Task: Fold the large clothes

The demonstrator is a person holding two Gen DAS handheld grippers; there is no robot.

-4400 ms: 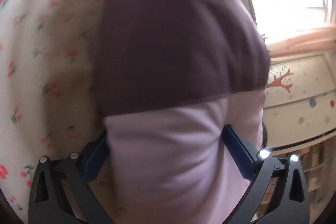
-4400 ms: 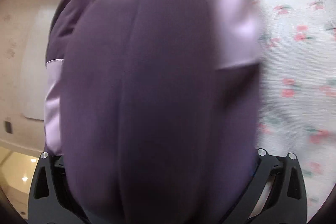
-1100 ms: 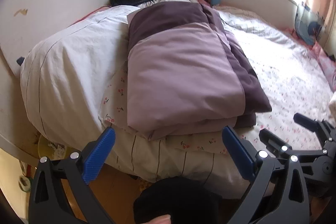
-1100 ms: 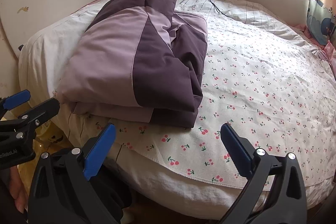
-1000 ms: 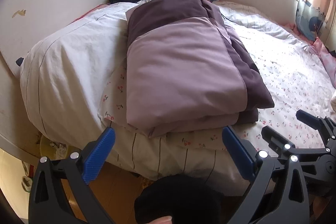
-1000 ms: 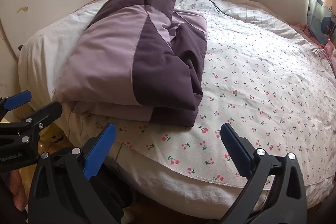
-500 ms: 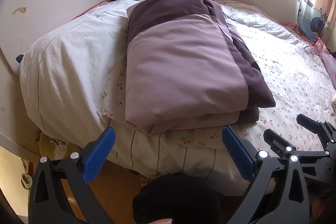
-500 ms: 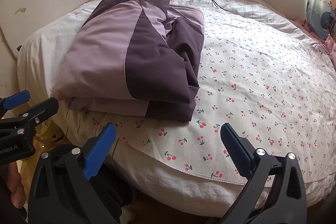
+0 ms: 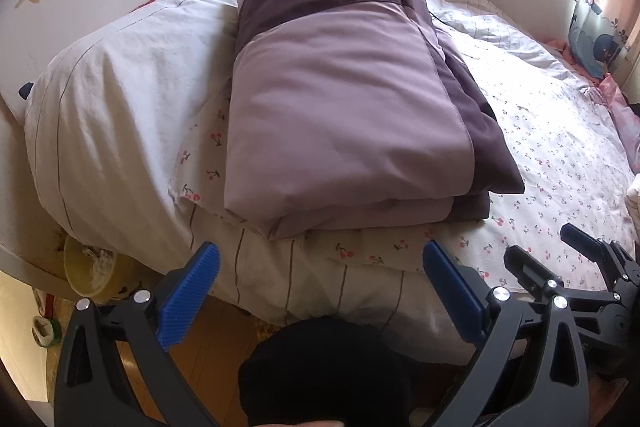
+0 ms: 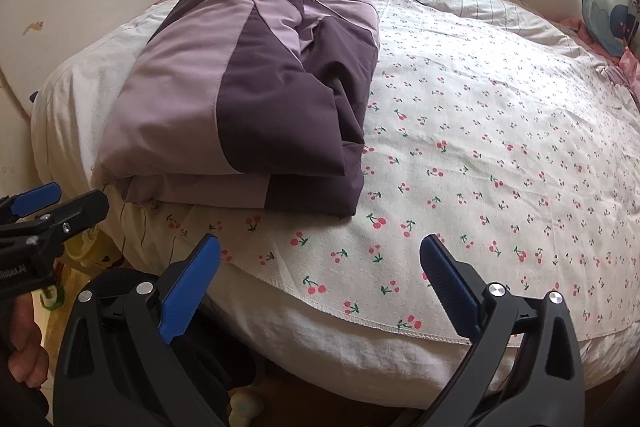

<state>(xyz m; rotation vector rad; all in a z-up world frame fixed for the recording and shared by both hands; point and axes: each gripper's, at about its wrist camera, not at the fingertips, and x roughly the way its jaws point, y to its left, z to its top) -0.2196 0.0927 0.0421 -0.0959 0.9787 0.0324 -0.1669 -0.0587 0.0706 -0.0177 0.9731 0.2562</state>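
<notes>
Sunlit bed [image 10: 500, 115] carries our folded quilt [image 9: 344, 115] near its front-left edge, stacked and fairly square. Both claws, left claw [image 9: 316, 291] and right claw [image 10: 320, 275], hang released, clear of it. We judge only light edge-squaring remains, without dragging the sheet.

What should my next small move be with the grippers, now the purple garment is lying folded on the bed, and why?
Probably none on the fold itself: ease both grippers back. The purple garment lies as a stacked bundle on the cherry-print sheet, and the left gripper and right gripper are open, empty and off the bed. Its dark right edge looks slightly bunched, so tidying it is optional.
</notes>
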